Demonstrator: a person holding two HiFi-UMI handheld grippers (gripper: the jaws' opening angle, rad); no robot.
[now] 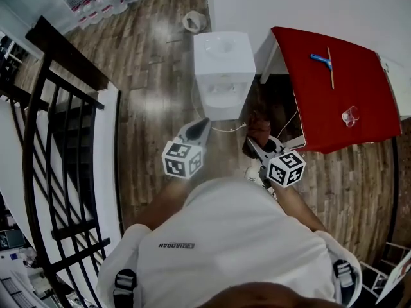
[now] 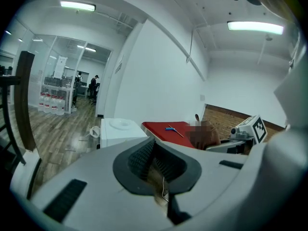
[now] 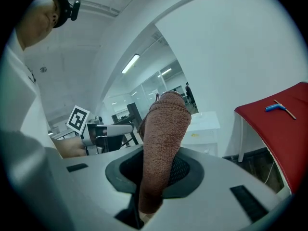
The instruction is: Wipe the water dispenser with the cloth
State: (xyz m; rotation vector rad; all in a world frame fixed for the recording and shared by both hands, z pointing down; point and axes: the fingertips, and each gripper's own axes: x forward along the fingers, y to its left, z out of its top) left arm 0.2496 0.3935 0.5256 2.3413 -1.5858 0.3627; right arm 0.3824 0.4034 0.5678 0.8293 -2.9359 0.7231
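One brown cloth (image 3: 163,143) is held in the right gripper (image 3: 161,173), near the water dispenser (image 1: 224,63).

The jaws of the right gripper are closed on the lower part of the cloth, and the rest of it stands up folded between them. In the head view the cloth hangs over the wooden floor (image 1: 154,95), just beside the front right corner of the white water dispenser and apart from it. The left gripper (image 2: 154,160) has its jaws together with nothing between them. It points at the front of the dispenser from a little way off. The two grippers are side by side in front of the person. To the right of the dispenser stands a red table (image 1: 340,108), with a blue tool (image 1: 319,59) and a small glass (image 1: 350,115) on it. A black railing (image 1: 58,127) runs on the left side.
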